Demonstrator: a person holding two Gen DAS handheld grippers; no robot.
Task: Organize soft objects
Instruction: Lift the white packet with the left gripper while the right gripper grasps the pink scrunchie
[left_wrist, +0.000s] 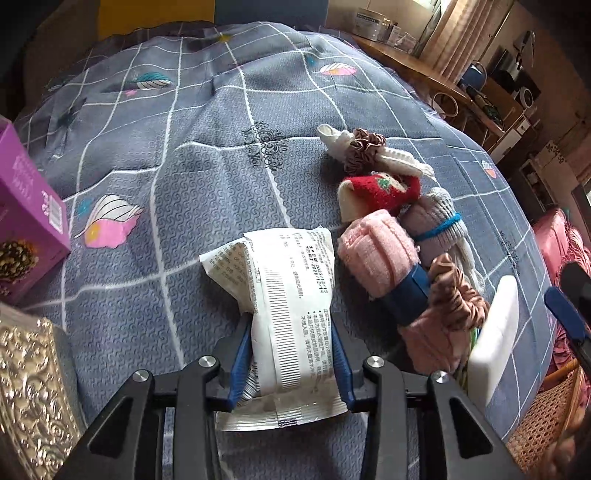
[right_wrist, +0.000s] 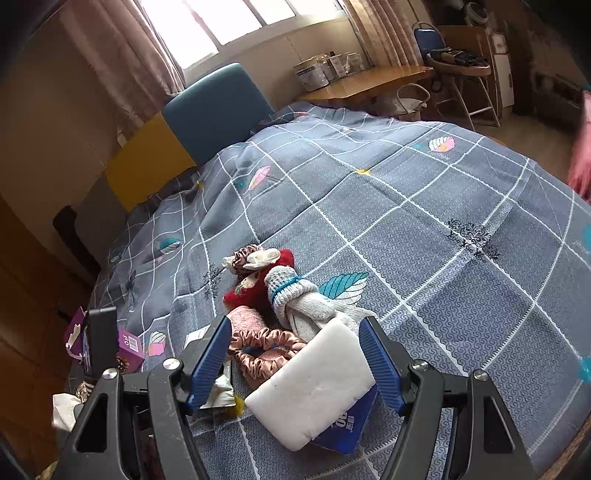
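Observation:
My left gripper (left_wrist: 291, 328) is shut on a white printed packet (left_wrist: 284, 280), whose middle is pinched between the blue pads on the grey checked quilt (left_wrist: 184, 166). To its right lies a pile of soft things: a pink rolled sock (left_wrist: 376, 251), a grey sock tied with a blue band (left_wrist: 432, 221), a red sock (left_wrist: 384, 192), a cream sock with a brown scrunchie (left_wrist: 365, 147) and a pink satin scrunchie (left_wrist: 454, 295). My right gripper (right_wrist: 293, 325) stands open around a white sponge block (right_wrist: 314, 384), which rests on a blue tissue pack (right_wrist: 343, 432). Its left pad is apart from the sponge.
A purple box (left_wrist: 29, 214) and a silver embossed box (left_wrist: 29, 387) sit at the left of the bed. A wooden desk (right_wrist: 369, 81) with jars stands beyond the far side. A blue and yellow headboard (right_wrist: 218, 107) closes the far end.

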